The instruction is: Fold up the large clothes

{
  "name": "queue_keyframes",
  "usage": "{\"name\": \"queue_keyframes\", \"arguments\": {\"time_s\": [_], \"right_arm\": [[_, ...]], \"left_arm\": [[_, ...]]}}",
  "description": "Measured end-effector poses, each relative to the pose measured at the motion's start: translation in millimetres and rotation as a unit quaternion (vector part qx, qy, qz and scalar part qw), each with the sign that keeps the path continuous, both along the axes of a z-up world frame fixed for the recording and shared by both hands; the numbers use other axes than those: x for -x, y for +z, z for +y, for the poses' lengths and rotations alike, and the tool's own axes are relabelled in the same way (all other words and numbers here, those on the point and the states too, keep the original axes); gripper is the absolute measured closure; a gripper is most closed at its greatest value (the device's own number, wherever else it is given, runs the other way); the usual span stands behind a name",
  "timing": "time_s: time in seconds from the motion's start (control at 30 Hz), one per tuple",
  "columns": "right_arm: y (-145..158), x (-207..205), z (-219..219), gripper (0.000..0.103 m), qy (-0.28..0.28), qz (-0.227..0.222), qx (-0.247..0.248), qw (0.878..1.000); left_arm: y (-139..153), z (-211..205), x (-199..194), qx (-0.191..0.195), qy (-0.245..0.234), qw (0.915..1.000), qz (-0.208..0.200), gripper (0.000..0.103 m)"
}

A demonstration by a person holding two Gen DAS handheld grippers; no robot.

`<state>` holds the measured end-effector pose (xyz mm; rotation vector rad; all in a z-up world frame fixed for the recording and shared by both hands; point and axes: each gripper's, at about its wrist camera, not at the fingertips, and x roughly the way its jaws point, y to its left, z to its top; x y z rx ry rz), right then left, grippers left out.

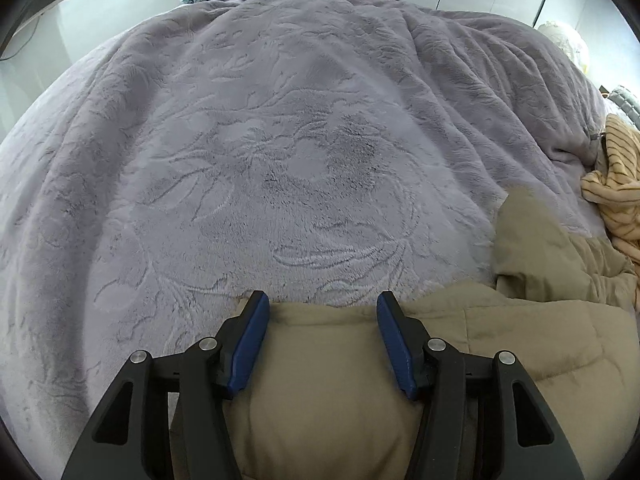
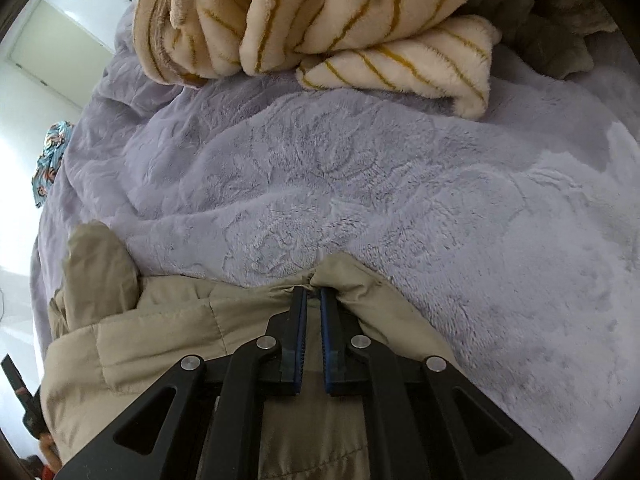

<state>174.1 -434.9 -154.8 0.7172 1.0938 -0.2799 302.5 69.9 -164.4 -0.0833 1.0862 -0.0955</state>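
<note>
Khaki padded jacket (image 1: pixel 328 380) lay along the near edge of the lilac plush blanket (image 1: pixel 260 168), long axis running left-right, w/ one sleeve poking toward the far side. Left gripper (image 1: pixel 322 312) squeezed a thick wad of it, pads about half apart. Right gripper (image 2: pixel 314 296) was clamped nearly closed on a thin fold. Striped fleece (image 2: pixel 320 20) sat beyond. No readable labels.
</note>
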Motion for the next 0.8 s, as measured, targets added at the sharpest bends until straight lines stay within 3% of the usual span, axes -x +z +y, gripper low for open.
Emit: {"name": "queue_keyframes", "arguments": {"time_s": [0.07,0.13,0.2,0.27,0.37,0.5,0.73,0.8], "right_arm": [[11.3,3.0,3.7,0.092,-0.002,0.003,0.007,1.000],[23.8,8.1,6.9,0.082,-0.002,-0.001,0.011,1.000],[39.6,17.8,11.6,0.061,-0.003,-0.018,0.011,1.000],[51.7,26.5,16.8,0.054,-0.007,-0.031,0.011,0.999],[66.7,42.1,28.4,0.053,-0.002,-0.044,0.000,0.999],[80.4,66.2,44.0,0.033,0.009,-0.057,-0.018,0.998],[91.7,120.4,66.3,0.023,0.016,-0.059,-0.049,0.997],[92.7,134.5,71.4,0.022,0.017,-0.059,-0.057,0.996]], "left_arm": [[9.0,3.3,1.3,-0.007,0.009,0.9999,-0.001,0.045],[21.8,9.0,7.2,-0.013,0.015,0.9998,-0.003,0.045],[35.4,14.7,16.5,-0.020,0.013,0.9996,-0.011,0.045],[50.6,20.1,29.6,-0.029,0.005,0.9994,-0.020,0.044],[67.2,26.4,49.2,-0.028,-0.001,0.9992,-0.028,0.030],[81.5,32.7,80.3,-0.018,-0.012,0.9994,-0.025,0.030],[78.7,37.0,134.0,-0.003,-0.019,0.9998,0.007,0.028],[78.5,36.4,149.0,0.002,-0.019,0.9998,0.010,0.000]]}}
